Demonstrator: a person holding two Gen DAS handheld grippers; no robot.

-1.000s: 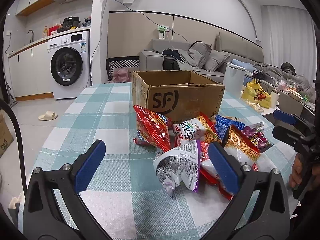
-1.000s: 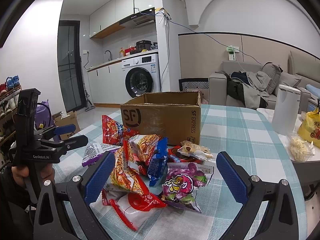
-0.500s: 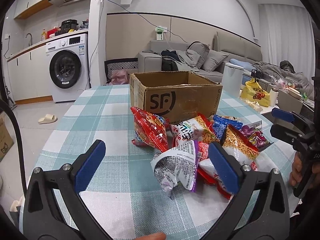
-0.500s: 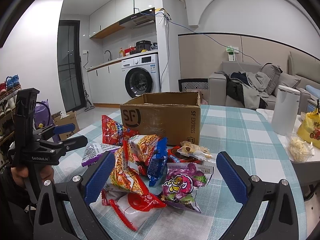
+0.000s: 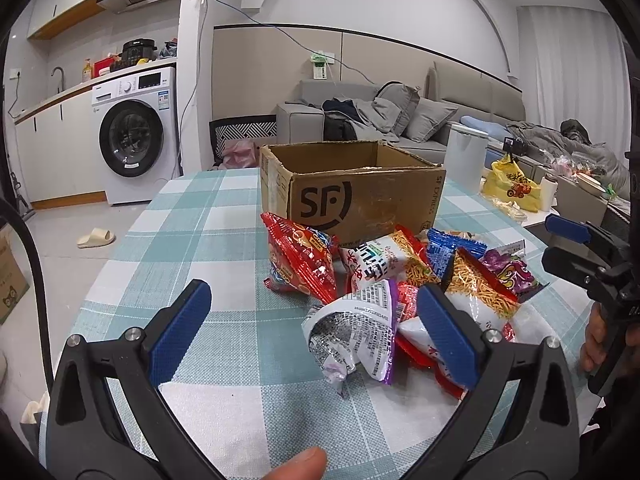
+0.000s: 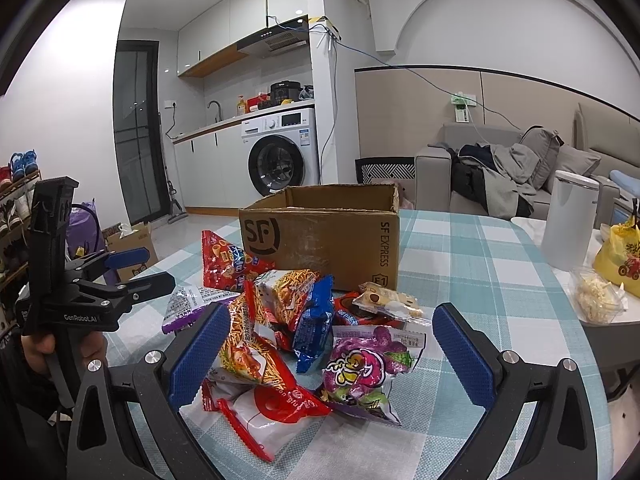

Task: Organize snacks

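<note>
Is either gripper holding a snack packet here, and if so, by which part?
Nothing is held. The left gripper and right gripper are both open above the snack pile.

Readable text, both views:

- cardboard box (image 5: 360,200): big black "SF" logo on the face toward the snacks – also clear in the right wrist view (image 6: 320,236).
- Same box, adjoining side panel: "SF EXPRESS" printed vertically, with an "E1" mark in a house-shaped outline below it.
- left gripper (image 6: 148,266), seen from the right wrist camera: "GenRobot.AI" in white on the black body.
- red and white snack bag (image 6: 276,412) nearest the right camera: partial Latin lettering, looks like "...on gru...", not fully legible.

Other snack packets carry Chinese print – too small or crumpled to read. Washing machine labels unreadable.
</note>
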